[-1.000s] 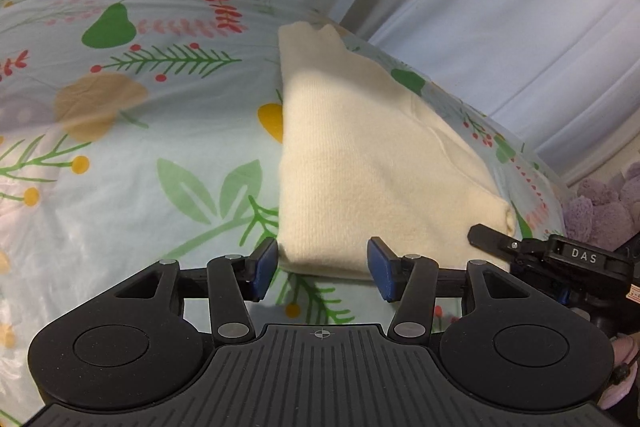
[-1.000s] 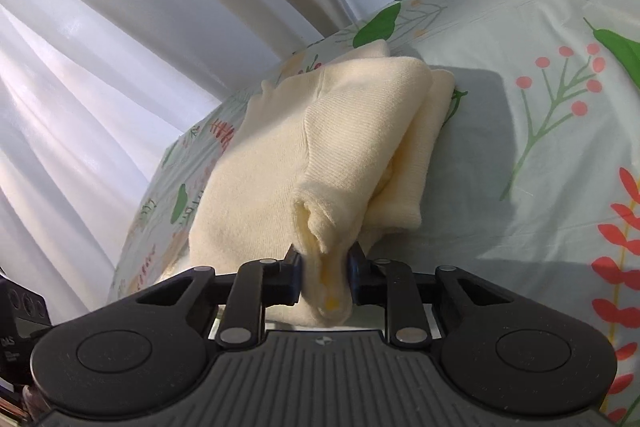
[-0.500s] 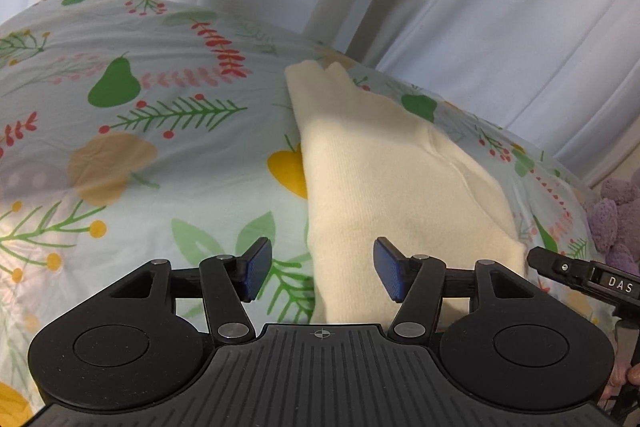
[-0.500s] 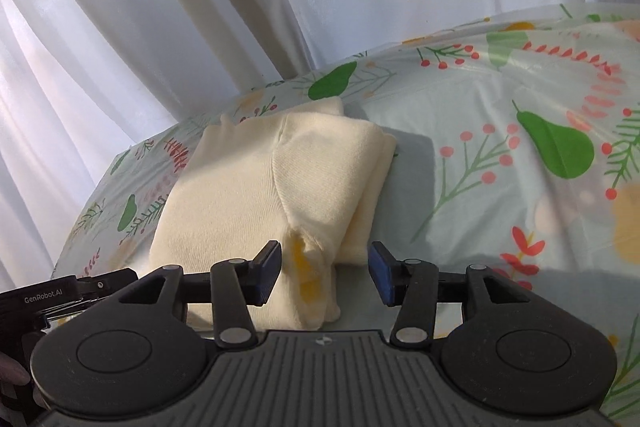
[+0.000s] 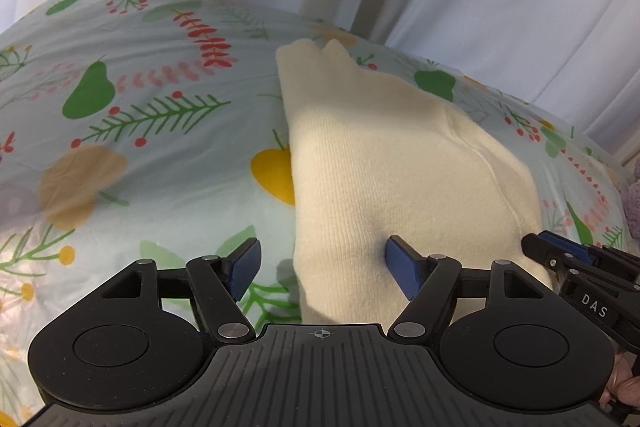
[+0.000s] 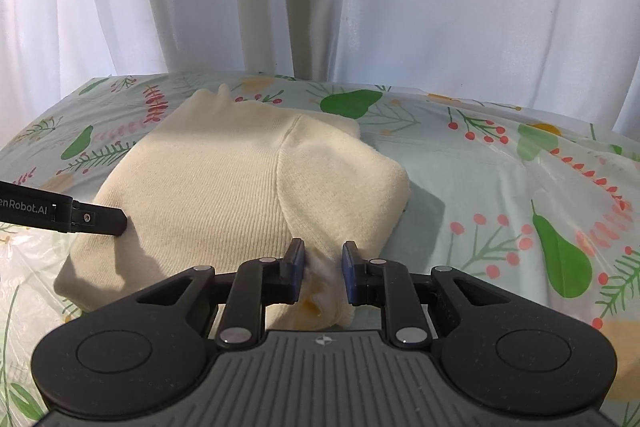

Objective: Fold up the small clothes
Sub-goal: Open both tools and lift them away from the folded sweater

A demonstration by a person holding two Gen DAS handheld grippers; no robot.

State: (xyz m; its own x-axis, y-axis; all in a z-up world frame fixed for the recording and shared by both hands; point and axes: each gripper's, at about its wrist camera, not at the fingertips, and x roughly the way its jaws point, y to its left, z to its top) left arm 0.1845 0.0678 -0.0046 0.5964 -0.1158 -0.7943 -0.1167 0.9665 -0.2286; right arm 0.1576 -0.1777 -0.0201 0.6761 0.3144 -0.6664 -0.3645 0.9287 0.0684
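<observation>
Two claws at the cream garment: right claw, just closing, pinches its near fold; left claw, just widening, is released. Next, carry that fold over.

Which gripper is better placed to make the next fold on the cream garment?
Right. The right gripper has just closed on the near fold of the cream garment and pinches it. The left gripper has been opening; its jaws straddle the garment's left edge without clamping.
</observation>
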